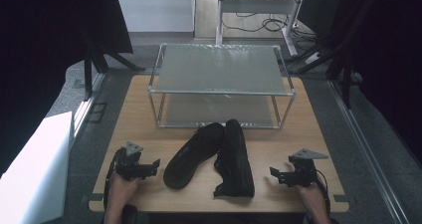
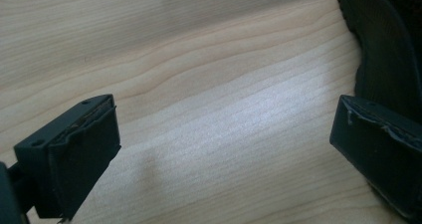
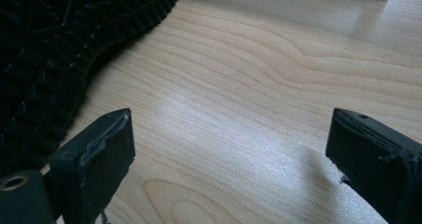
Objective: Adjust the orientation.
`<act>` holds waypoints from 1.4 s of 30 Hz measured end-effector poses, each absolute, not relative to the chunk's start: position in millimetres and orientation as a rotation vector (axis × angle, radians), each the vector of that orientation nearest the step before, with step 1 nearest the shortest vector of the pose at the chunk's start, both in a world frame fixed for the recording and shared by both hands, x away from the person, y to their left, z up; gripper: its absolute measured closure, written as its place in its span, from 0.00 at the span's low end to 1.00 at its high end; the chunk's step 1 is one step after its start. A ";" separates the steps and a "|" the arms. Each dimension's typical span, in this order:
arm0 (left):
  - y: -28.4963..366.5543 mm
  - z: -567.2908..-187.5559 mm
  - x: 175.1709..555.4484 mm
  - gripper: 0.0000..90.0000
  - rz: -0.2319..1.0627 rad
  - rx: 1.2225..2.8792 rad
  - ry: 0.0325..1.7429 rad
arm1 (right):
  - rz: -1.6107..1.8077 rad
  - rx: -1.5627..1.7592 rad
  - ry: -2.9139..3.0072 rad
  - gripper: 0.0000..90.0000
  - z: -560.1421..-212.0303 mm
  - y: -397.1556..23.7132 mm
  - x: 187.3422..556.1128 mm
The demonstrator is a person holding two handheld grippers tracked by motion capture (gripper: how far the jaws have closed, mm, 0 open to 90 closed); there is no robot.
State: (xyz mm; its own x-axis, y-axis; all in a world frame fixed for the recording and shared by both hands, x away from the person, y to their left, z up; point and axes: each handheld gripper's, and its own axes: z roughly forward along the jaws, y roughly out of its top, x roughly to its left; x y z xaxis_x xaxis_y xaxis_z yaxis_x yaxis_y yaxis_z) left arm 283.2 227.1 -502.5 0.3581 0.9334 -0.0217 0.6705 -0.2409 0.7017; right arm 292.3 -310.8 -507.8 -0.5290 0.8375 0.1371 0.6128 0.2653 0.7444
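Wooden table (image 1: 139, 124) | two-tier metal-frame shelf (image 1: 221, 84) at far side | two black shoes (image 1: 209, 157) side by side at centre, near edge | left gripper (image 1: 149, 167) jaws apart, beside left shoe | right gripper (image 1: 277, 175) jaws apart, near right shoe's sole

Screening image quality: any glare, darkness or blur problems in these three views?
High view: dim, the two black shoes lose detail, dark edges. Left gripper view: pale glare patch on the light wooden table, sharp grain. Right gripper view: similar sheen, black ridged sole crisp, near jaws soft.
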 end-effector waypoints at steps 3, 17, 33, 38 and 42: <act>224.0 -503.2 285.6 0.00 0.527 2.000 1.378 | 1.120 1.340 2.260 0.07 -508.4 -310.5 292.4; 205.9 -510.4 289.7 0.00 0.528 2.106 1.334 | 1.116 1.343 2.262 0.08 -508.8 -310.5 292.8; 177.1 -507.7 273.1 0.00 0.479 2.185 1.220 | 1.129 1.349 2.258 0.08 -508.1 -311.8 292.9; 161.9 -508.4 269.4 0.00 0.474 2.224 1.164 | 1.131 1.351 2.258 0.08 -508.1 -312.0 293.0; 153.1 -509.8 268.4 0.00 0.464 2.251 1.128 | 1.133 1.347 2.259 0.08 -508.2 -311.5 293.1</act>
